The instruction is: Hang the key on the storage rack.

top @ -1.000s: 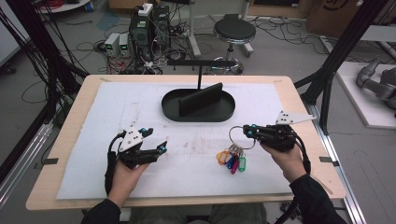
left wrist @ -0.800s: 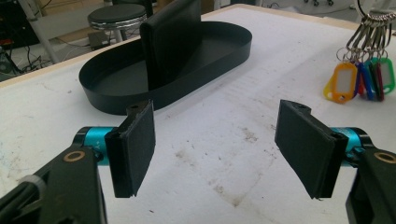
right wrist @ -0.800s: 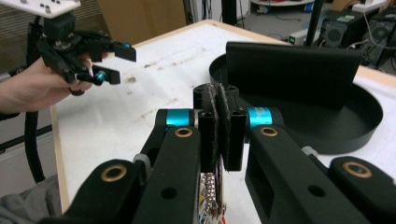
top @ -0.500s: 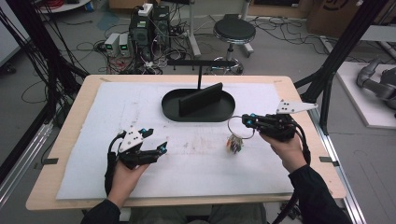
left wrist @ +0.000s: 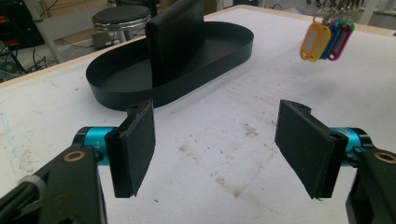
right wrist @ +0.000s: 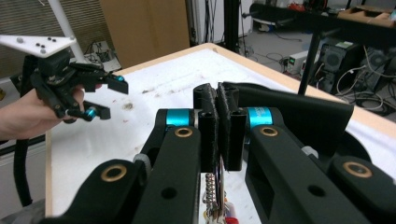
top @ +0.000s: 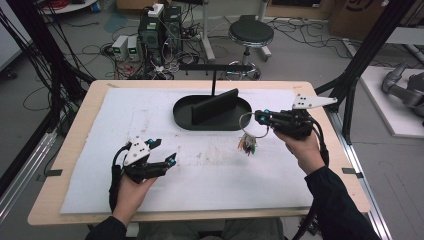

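Carry step: right gripper fingers clamped on the keys, which hang above the surface just right of the tray. Left gripper fingers spread, empty. Next, likely: over tray, lower, release.

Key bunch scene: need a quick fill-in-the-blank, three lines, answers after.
1. The right gripper has its fingers shut on the ring of the key bunch, which hangs ____ the white mat.
2. The left gripper has its fingers ____, with nothing between them.
3. The black oval tray holds an upright ____ divider.

Missing words: above; open; black
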A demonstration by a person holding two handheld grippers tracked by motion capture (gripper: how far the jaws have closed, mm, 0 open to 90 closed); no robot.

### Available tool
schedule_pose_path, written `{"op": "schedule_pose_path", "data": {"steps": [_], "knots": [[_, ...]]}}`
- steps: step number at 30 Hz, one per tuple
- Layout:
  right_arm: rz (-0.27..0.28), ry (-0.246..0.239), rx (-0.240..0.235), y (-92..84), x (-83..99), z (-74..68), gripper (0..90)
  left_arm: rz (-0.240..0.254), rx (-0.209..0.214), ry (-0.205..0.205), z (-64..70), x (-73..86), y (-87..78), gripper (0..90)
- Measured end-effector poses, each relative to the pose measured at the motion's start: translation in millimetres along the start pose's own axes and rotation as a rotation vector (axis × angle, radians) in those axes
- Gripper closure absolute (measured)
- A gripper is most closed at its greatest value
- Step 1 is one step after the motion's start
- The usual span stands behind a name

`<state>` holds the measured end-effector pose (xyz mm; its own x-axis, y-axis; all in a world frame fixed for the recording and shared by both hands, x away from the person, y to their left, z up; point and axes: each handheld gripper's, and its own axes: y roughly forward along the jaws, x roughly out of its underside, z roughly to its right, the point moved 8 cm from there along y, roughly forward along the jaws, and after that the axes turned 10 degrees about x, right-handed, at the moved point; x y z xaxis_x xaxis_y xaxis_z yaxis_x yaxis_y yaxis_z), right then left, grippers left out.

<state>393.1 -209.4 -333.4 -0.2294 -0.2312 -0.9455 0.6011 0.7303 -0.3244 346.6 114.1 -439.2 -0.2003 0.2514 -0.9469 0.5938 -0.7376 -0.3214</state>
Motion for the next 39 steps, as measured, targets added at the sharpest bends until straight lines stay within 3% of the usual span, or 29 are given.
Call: {"op": "schedule_pose_path", "data": {"steps": [19, 39], "knots": [[0.029, -0.029, 0.013, 16.5, -37.8, 10.2, 87.9, -0.008, 0.012, -0.002, 3.4, 6.4, -4.6, 29.1], [0.059, -0.028, 0.073, 40.7, -63.8, 36.3, 87.8, -0.017, 0.031, 0.005, 5.3, 9.0, -4.6, 29.1]]}}
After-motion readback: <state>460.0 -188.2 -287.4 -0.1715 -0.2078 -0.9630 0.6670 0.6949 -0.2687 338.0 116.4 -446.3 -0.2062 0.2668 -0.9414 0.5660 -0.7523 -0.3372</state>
